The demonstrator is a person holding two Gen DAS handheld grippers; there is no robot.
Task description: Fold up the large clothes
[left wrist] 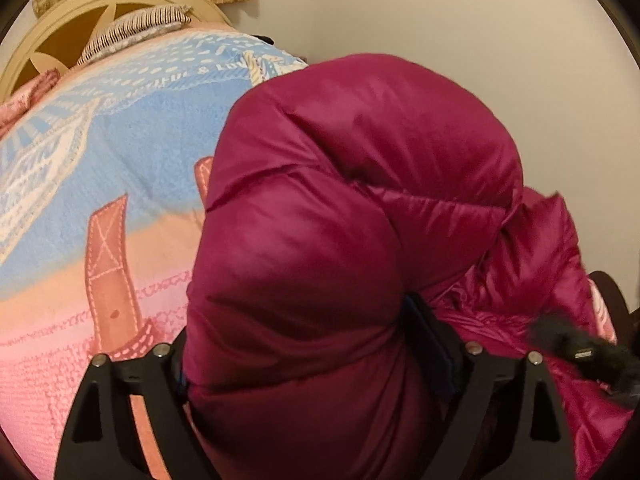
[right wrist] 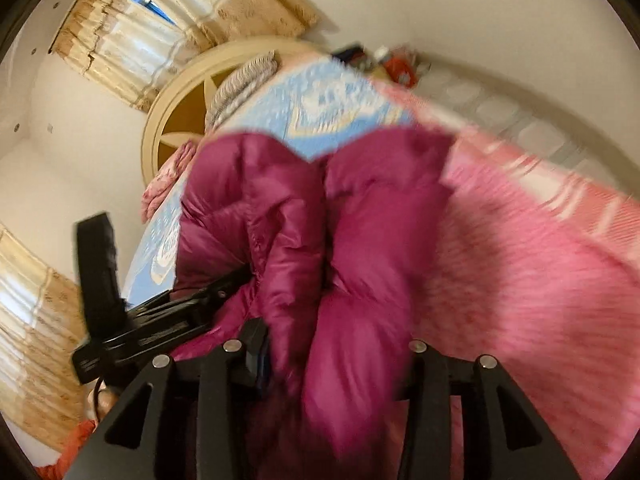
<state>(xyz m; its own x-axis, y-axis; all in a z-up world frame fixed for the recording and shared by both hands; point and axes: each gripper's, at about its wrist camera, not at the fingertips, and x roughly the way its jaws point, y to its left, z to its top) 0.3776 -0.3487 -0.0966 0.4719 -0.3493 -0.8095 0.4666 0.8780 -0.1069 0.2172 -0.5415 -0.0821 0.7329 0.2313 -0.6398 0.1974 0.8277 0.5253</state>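
Two grippers (left wrist: 316,356) (right wrist: 324,352) — one puffy jacket (left wrist: 340,200)

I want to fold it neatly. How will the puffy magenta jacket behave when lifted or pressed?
The jacket looks floppy: it bulges and droops over the blanket. Its glossy shell suggests it may slip. The puffed quilting probably makes it light and springy, so folds may reopen.

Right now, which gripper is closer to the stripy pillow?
Left, probably. The left gripper holds the jacket on the side facing the stripy pillow; the right gripper holds the side farther from it.
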